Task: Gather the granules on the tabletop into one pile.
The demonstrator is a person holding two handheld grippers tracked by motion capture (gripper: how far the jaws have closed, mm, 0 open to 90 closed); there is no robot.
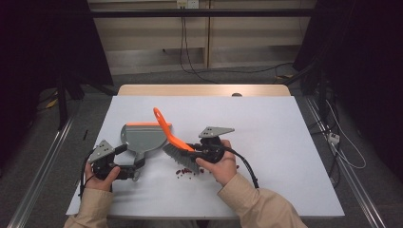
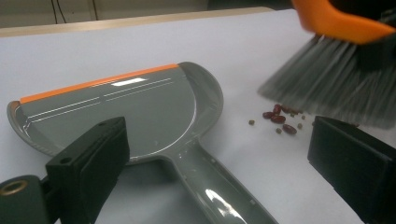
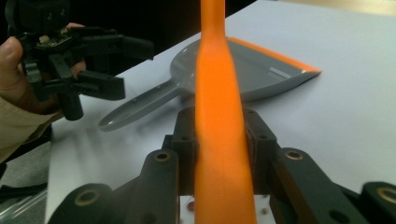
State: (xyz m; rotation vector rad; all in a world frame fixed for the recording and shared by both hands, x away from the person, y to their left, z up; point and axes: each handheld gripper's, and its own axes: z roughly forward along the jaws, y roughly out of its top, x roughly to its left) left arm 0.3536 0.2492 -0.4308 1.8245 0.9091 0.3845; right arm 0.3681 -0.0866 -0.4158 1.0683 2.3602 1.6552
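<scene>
Item: scattered beans (image 1: pixel 186 171), small and dark red, lay loose on the white table (image 1: pixel 285 142) near its front edge, just under the bristles of the brush and a little to the right of the dustpan's handle.

Item: brush (image 1: pixel 177 147), orange handle, grey bristles. It stood tilted, handle slanting up and away toward the far left, bristles at the beans. The right gripper (image 1: pixel 202 151) was clamped on the handle; the right gripper view showed its jaws pressed against both sides of the orange shaft (image 3: pixel 219 140).

Item: dustpan (image 1: pixel 142 137), grey with an orange lip (image 1: pixel 141 124), flat on the table, lip turned away from the person and handle toward the left gripper (image 1: pixel 127 167). That gripper's jaws stood wide on either side of the handle (image 2: pixel 219 186), pads clear of it (nothing was held).

Step in hand, as I judged it: sweeping the beans together, the pan not yet gripped. The pan's lip faced away from the beans, so the next move would call for the left gripper to close on the handle and turn the lip toward the pile, and only then for short strokes of the brush.

Views compared: the left gripper view separated single beans (image 2: pixel 279 119) and smaller crumbs beside them; the high view gave one reddish smear. The right gripper view gave the grip itself, and the other hand (image 3: pixel 11 60) farther off.
</scene>
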